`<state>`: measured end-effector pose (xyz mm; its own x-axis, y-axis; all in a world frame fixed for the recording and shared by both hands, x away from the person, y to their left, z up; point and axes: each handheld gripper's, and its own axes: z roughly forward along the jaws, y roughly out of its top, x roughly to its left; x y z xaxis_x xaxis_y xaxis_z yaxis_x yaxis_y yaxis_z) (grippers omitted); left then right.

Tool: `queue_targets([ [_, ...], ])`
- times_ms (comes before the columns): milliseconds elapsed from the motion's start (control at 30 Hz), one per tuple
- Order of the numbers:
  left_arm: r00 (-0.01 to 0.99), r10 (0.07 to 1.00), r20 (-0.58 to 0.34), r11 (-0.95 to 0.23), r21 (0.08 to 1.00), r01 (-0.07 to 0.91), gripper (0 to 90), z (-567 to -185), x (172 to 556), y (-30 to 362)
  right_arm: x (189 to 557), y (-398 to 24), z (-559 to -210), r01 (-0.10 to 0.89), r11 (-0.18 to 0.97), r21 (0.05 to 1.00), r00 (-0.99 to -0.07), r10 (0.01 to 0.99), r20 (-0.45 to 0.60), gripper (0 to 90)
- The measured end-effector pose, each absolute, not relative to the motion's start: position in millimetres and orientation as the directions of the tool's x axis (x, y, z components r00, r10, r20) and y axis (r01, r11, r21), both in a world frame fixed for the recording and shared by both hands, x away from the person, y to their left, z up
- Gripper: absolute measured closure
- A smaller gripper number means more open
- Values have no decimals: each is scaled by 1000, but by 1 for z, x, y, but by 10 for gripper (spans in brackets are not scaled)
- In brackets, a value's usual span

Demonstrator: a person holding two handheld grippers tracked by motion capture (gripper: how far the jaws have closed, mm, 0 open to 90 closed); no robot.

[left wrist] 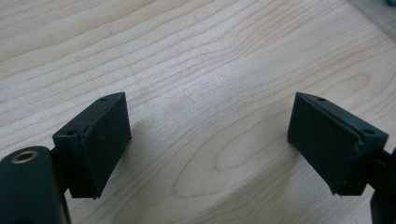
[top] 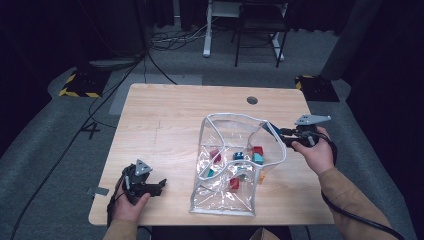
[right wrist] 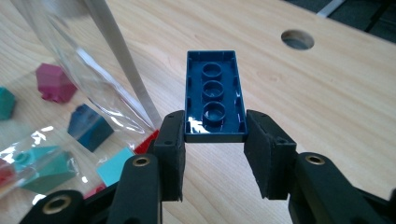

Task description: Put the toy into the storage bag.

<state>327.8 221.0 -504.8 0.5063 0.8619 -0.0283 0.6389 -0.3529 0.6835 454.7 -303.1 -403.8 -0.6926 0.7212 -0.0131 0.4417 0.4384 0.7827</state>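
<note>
**Blue brick clamped just outside the bag mouth**

Right gripper (right wrist: pixel 215 140) closed on a dark blue two-by-four building brick (right wrist: pixel 214 95), hollow underside facing the camera, pads squeezing the long sides at one end. Held up above the wooden table (top: pixel 165 120), right at the right-hand rim of the clear plastic pouch (top: pixel 227 197), not inside yet. Bag lying open with a white-edged mouth, small red, teal, magenta and blue blocks (top: pixel 257 159) already in it.

Handling guess: hard, light, smooth plastic, so no crush worry, but slick walls and a grip near one end could mean pivoting. Flat long sides look like the right place to pinch, closer to the middle if retaken. Pouch film floppy and likely to fold under a nudge.

Left gripper (left wrist: pixel 210 140) down by the near left of the bag, jaws spread wide over bare wood, nothing between them.
</note>
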Motion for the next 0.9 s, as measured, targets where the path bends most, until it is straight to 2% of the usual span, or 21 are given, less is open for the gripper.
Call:
queue_targets([
  [300,506,862,-28,-353,684,639,136,-505,328,221,445,-307,-371,404,411,817,-693,721,-20,597],
  [900,506,862,-28,-353,684,639,136,-505,328,221,427,-306,-327,317,361,877,-705,708,-36,597],
])
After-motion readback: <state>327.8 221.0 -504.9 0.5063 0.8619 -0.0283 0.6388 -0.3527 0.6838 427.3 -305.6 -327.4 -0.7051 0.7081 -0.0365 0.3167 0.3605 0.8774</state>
